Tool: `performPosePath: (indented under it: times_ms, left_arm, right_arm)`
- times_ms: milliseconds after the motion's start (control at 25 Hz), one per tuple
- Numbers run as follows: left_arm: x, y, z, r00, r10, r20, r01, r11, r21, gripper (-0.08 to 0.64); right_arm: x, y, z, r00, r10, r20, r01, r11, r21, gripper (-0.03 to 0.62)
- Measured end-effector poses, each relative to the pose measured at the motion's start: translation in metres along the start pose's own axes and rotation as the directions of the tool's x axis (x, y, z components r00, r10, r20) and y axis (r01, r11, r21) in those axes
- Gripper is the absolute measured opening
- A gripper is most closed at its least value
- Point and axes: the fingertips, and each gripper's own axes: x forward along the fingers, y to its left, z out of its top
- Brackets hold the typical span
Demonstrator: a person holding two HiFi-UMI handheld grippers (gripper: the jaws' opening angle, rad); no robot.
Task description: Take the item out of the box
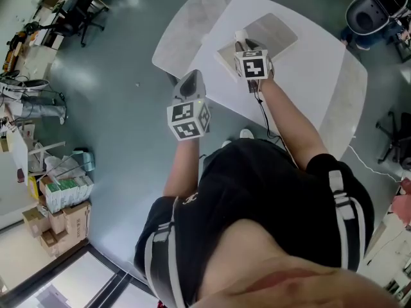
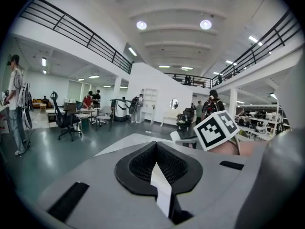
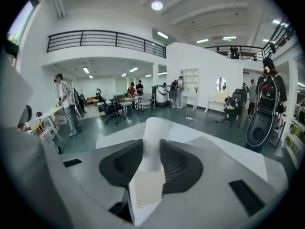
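A flat white box [image 1: 226,55] lies open on the white table [image 1: 308,69], its lid [image 1: 275,29] folded back to the far side. My right gripper [image 1: 243,45] hovers over the box, shut on a white cylindrical item [image 1: 240,36]. In the right gripper view the item [image 3: 152,136] stands up between the dark pads [image 3: 177,165] of the right gripper [image 3: 151,151]. My left gripper [image 1: 191,77] hangs off the table's near-left edge, shut with nothing in it. Only a thin slit shows between the left gripper's [image 2: 156,151] jaws in the left gripper view, where the right gripper's marker cube [image 2: 217,129] is also seen.
A grey floor [image 1: 122,108] surrounds the table. Cardboard cartons [image 1: 61,223] and bags sit at the lower left, office chairs [image 1: 87,11] at the upper left, a dark round bin [image 1: 367,11] at the upper right. People stand far off in the hall.
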Motion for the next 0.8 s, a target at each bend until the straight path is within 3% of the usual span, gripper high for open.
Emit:
performPosePath:
  times_ms: [160, 440, 600, 800]
  left_arm:
    - [0.003, -0.009, 0.005, 1.000, -0.019, 0.007, 0.019, 1.000, 0.007, 0.012]
    - [0.009, -0.006, 0.011, 0.999, -0.029, 0.017, 0.029, 1.000, 0.004, 0.012]
    - [0.013, -0.005, 0.021, 0.999, -0.039, 0.027, 0.039, 0.999, 0.012, 0.012]
    - [0.015, -0.021, 0.021, 0.997, -0.067, 0.025, 0.066, 0.997, 0.031, 0.012]
  right_arm:
    - [-0.049, 0.002, 0.044, 0.975, 0.028, 0.221, -0.019, 0.999, -0.043, 0.104]
    - [-0.128, 0.012, 0.086, 0.877, 0.063, 0.477, -0.026, 0.996, -0.084, 0.104]
    - [-0.158, 0.011, 0.090, 0.832, 0.043, 0.552, -0.001, 0.997, -0.078, 0.104]
    - [-0.179, 0.004, 0.075, 0.834, 0.047, 0.549, -0.018, 0.998, -0.057, 0.104]
